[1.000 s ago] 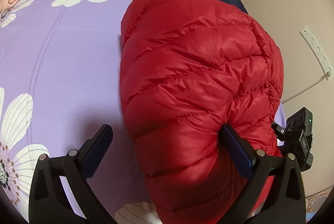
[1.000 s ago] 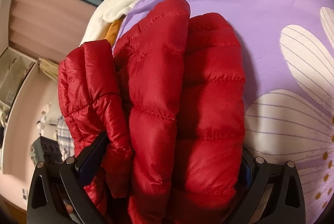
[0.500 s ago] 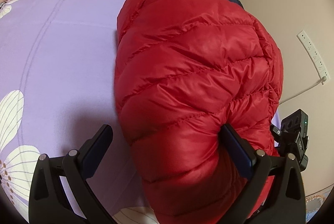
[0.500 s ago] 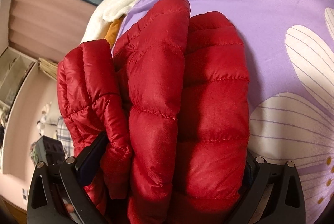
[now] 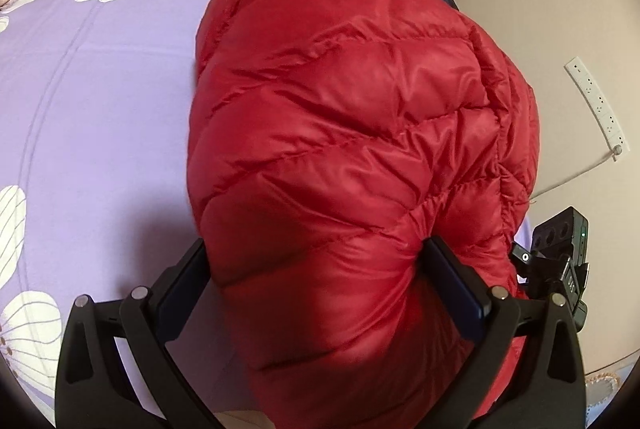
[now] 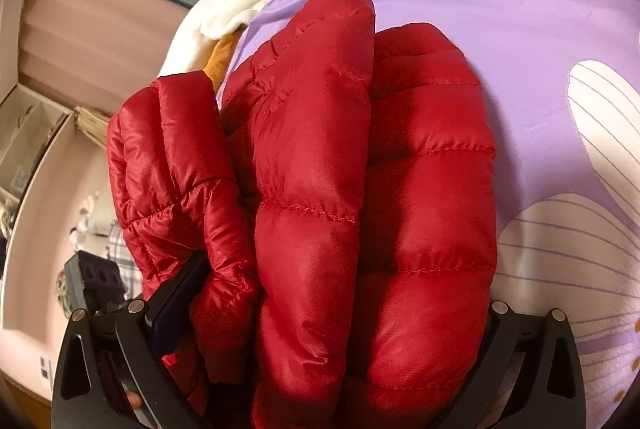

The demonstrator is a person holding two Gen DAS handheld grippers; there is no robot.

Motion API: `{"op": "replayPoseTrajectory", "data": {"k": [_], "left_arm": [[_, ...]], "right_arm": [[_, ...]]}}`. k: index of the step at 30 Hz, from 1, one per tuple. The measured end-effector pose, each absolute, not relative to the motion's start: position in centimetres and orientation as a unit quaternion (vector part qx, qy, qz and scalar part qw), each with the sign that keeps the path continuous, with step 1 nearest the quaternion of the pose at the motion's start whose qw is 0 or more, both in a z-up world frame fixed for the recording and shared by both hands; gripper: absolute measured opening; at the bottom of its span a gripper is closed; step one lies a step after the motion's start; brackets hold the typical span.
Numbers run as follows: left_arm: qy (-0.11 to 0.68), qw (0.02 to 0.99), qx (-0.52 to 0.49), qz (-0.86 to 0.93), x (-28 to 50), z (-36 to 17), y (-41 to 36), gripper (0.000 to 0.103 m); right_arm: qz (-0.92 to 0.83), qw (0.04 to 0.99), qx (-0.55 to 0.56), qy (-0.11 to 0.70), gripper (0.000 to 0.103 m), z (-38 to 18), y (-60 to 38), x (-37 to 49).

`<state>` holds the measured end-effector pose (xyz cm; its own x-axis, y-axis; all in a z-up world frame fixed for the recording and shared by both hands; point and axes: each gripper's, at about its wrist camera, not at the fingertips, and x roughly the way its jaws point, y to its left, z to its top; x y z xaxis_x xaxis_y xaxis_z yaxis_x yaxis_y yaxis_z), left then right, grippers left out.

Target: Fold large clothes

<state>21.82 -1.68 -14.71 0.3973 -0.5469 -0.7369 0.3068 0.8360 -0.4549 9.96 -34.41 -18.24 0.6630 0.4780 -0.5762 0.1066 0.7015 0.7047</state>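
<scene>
Red padded jacket (image 5: 352, 157), folded into layers, on the flowered purple bed (image 5: 100, 101); its long axis runs from near to far. Left gripper (image 5: 320, 285) and right gripper (image 6: 336, 313) each stand wide apart, bulky jacket edge between their fingers.

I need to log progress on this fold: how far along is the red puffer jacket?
Done: the red puffer jacket is already doubled into thick layers on the purple floral sheet. In hand: the left gripper and right gripper each straddle the bundle, jaws wide. Left: set it down flat and release.
</scene>
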Motion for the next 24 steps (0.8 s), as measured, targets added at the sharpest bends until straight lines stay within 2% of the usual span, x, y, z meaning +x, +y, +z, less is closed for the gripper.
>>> {"op": "replayPoseTrajectory", "data": {"k": [9,15,24], "left_arm": [[0.479,0.826,-0.134,-0.263,21.7,-14.7,-1.6,0.102],[0.462,0.834,-0.136,-0.267,20.7,-14.2,-1.4,0.089],[0.449,0.839,-0.139,-0.273,20.0,-13.2,-1.0,0.08]], "right_arm": [[0.12,0.837,0.37,0.386,0.102,-18.2,-33.8,10.0],[0.129,0.844,0.369,0.366,0.086,-17.7,-33.1,9.4],[0.142,0.864,0.343,0.339,0.066,-15.9,-31.7,8.4]]}}
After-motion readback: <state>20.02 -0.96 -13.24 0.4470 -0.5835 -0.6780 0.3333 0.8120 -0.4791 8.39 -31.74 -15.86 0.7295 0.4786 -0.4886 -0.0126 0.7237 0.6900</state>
